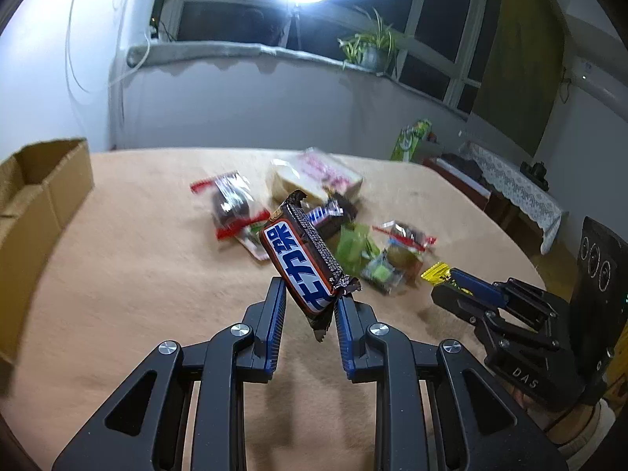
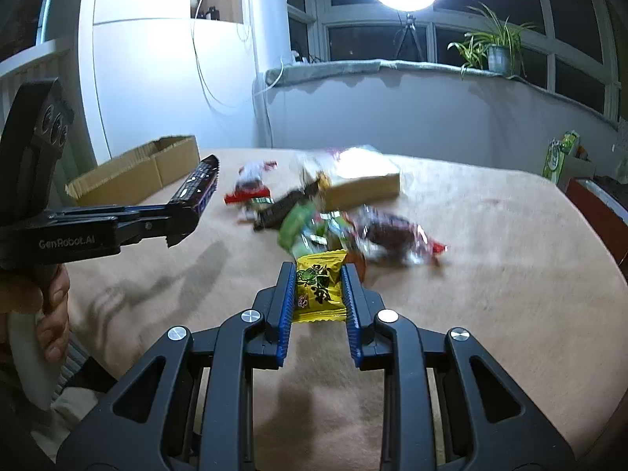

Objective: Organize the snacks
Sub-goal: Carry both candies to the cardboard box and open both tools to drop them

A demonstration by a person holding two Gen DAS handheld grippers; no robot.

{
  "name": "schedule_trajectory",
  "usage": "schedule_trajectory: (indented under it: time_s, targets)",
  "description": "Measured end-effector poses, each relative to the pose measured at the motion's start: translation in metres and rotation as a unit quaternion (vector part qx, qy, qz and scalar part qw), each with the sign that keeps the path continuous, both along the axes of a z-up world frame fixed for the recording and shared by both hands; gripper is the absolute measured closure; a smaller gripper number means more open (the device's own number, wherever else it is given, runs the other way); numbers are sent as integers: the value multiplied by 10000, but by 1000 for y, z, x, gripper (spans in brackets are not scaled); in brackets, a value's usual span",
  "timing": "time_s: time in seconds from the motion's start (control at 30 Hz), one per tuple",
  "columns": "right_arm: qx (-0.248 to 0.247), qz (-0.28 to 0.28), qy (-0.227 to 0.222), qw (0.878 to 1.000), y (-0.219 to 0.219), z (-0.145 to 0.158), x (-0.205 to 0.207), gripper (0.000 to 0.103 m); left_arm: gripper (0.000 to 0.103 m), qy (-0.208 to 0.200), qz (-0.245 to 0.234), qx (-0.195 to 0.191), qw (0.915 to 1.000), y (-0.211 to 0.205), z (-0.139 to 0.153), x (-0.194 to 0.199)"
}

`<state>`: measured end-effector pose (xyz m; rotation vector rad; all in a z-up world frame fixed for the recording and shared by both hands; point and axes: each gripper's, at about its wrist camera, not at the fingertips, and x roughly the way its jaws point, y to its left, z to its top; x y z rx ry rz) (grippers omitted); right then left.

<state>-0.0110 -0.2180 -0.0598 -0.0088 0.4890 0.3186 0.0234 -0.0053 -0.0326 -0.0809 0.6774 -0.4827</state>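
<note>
Carrying both snacks over to the cardboard box [image 1: 43, 184] looks like the step in hand, and it can be done cleanly if a few things are watched. The left gripper [image 1: 310, 302] is pinched on the lower end of a chocolate bar [image 1: 300, 251], which is held up off the worktop [image 1: 137, 259] with most of its length sticking out past the fingers and tilted to the left. Since only the tail end is gripped, the bar should probably be swung gently so it isn't levered loose.

The right gripper [image 2: 318, 294] is clamped on a small yellow packet [image 2: 320, 288], squeezed across its sides between the blue pads. That wrapper looks soft and crinkly, so a slip is likely if the squeeze is eased early.

The box sits at the far left of the worktop, open side up, well apart from the pile of loose snacks [image 1: 314, 212] left in the middle. Each item is best brought right above the opening before being let go, one gripper at a time, so the two aren't knocked together.
</note>
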Motion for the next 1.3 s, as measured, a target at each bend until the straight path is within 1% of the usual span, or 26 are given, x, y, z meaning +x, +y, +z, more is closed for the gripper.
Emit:
schedule_trajectory:
  time_s: [0.17, 0.27, 0.43, 0.6, 0.83, 0.97, 1.13, 1.3]
  targets:
    - [107, 102, -166, 9998, 15, 24, 4, 79, 80, -241, 173, -53, 9995, 21, 17, -5]
    - [58, 229, -264, 9994, 31, 37, 8, 79, 80, -345, 323, -121, 9988, 39, 24, -7]
    - [-6, 579, -327, 9978, 70, 52, 19, 79, 80, -445, 621, -244, 9968, 74, 30, -8]
    - [-92, 1085, -384, 9933, 128, 61, 31, 79, 80, -533, 998, -355, 9929, 114, 34, -11]
    - [-172, 1844, -441, 9817, 219, 71, 49, 79, 80, -542, 1772, -491, 9815, 187, 32, -13]
    - [-147, 2150, -371, 9758, 268, 73, 64, 79, 80, -535, 2137, -460, 9743, 222, 30, -8]
    - [-111, 2410, -243, 9701, 317, 72, 90, 79, 80, -490, 2386, -339, 9693, 244, 27, 1]
    - [-141, 2588, -85, 9658, 354, 61, 109, 79, 80, -334, 2468, -235, 9682, 251, 18, 13]
